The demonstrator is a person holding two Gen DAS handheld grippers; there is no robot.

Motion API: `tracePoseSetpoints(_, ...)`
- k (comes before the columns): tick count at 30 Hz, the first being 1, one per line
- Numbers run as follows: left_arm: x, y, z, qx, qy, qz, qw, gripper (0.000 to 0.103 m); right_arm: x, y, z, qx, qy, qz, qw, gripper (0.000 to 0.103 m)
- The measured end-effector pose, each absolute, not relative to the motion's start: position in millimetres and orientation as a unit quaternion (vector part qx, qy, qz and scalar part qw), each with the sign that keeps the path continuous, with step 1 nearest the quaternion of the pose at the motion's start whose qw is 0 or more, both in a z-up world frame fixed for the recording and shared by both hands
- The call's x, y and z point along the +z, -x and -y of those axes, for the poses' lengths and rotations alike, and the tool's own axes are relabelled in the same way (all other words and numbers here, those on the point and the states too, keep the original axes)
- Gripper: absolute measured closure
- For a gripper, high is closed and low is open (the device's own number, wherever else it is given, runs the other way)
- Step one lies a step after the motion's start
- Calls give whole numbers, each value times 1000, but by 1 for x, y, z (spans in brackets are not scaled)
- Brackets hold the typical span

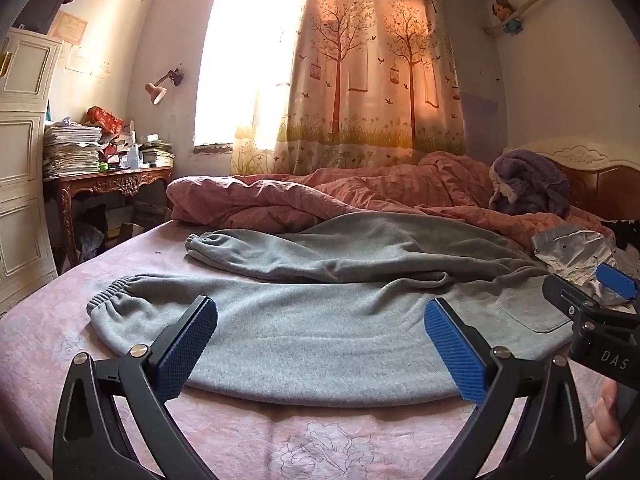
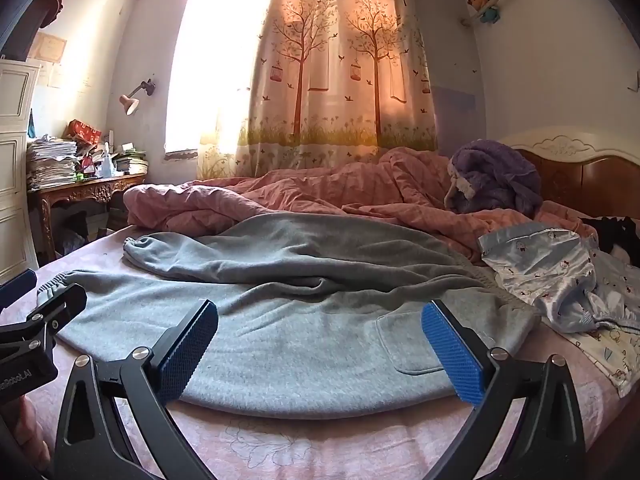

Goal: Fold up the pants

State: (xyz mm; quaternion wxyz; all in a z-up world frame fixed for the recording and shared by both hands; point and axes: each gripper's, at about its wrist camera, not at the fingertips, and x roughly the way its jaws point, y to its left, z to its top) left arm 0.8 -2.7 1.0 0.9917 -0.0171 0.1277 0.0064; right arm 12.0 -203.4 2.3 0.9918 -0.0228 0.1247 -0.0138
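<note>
Both tools are poised at the near edge of the bed, and the grey pants are spread flat across the pink sheet right in front of them. From the left wrist view, the left gripper stands with its blue pads wide apart, holding nothing, and the near leg of the pants runs straight across at twelve o'clock, its hem edge lying just beyond the fingertips. The elastic cuff sits out at ten o'clock, the second leg lies behind at twelve, and the back pocket is over at two o'clock. The right gripper pokes in at three o'clock here. Switch to the right wrist view: the right gripper is likewise spread open and empty, with the seat of the pants dead ahead at twelve and the pocket just inside its right pad at one o'clock. The left gripper shows at nine o'clock, over the cuff end. Beyond the pants, at twelve, a rumpled pink duvet; at two o'clock, a pale blue printed cloth beside the waistband.
</note>
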Motion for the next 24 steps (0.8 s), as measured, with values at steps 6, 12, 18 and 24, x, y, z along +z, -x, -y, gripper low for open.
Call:
tracePoseSetpoints(6, 0, -1, 2, 8, 16, -129, 992, 0, 1, -12, 204, -15, 22, -123, 992, 0)
tracePoseSetpoints(12, 0, -2, 1, 8, 15, -130, 991, 0, 1, -11, 205, -19, 21, -127, 992, 0)
tracePoseSetpoints(18, -1, -2, 0, 7, 16, -130, 991, 0, 2, -12, 205, -19, 20, -127, 991, 0)
tracePoseSetpoints(24, -3, -2, -3, 9, 16, -131, 991, 0, 1, -12, 205, -19, 21, -129, 991, 0)
